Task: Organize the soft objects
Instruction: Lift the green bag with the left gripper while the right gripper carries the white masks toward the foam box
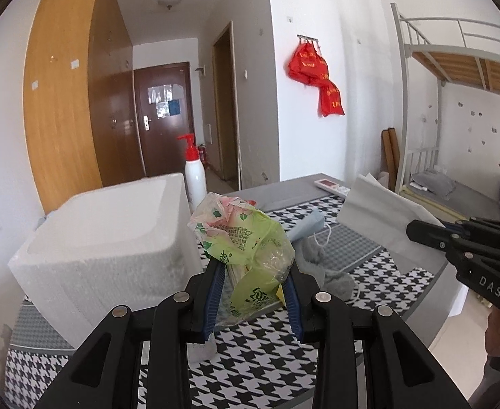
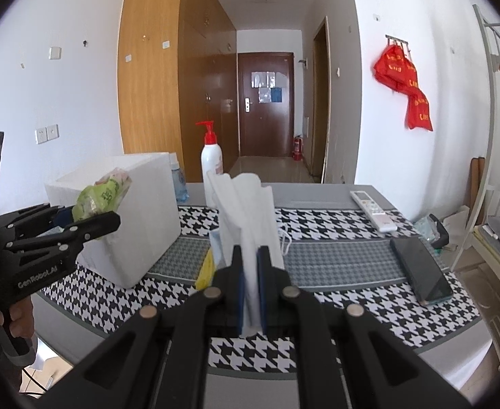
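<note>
My left gripper (image 1: 255, 272) is shut on a crumpled green and pink floral tissue pack (image 1: 243, 235), held up above the table beside a white foam box (image 1: 113, 231). My right gripper (image 2: 250, 255) is shut on a stack of white folded tissues (image 2: 246, 211) that stands upright between its blue pads. Each view shows the other hand: the right gripper (image 1: 417, 231) with the white tissues (image 1: 386, 218) at the right, the left gripper (image 2: 93, 214) with the green pack (image 2: 103, 194) in front of the foam box (image 2: 140, 225).
A houndstooth cloth covers the table (image 2: 335, 228). On it lie a remote (image 2: 372, 209), a dark phone (image 2: 420, 269), a light blue mask (image 1: 307, 228) and a grey cloth (image 1: 321, 266). A red-capped pump bottle (image 2: 211, 156) stands behind the box. A bunk bed (image 1: 454, 68) is at the right.
</note>
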Tool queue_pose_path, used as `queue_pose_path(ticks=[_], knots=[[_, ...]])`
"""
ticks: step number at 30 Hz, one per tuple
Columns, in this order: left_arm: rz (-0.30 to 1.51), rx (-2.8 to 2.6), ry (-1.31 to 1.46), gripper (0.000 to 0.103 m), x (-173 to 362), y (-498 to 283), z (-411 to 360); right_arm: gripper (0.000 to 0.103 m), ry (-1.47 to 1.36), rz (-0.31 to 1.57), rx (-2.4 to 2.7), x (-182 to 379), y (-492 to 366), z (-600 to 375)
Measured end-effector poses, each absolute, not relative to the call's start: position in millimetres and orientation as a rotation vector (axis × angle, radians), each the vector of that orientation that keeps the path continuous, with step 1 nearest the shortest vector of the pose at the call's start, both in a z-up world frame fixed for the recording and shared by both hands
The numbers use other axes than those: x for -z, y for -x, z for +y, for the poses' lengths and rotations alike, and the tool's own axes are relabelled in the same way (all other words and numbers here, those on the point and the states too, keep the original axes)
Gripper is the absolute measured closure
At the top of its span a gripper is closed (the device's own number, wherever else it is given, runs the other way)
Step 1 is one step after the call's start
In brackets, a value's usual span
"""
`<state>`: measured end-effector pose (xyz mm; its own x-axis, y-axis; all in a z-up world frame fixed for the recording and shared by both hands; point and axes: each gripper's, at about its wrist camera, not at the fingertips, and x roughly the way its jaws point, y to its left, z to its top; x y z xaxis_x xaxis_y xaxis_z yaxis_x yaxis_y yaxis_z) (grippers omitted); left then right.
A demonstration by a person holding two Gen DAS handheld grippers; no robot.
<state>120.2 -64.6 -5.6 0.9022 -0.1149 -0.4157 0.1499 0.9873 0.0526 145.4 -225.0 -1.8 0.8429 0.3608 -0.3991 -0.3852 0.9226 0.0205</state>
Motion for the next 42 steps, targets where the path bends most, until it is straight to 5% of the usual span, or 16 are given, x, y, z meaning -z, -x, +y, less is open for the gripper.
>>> queue_pose_path(ticks=[42], knots=[[0.263, -0.094, -0.06, 0.068, -62.3, -105.4, -6.9, 0.093, 0.062, 0.277, -0.52, -50.9, -146.1, -184.8]])
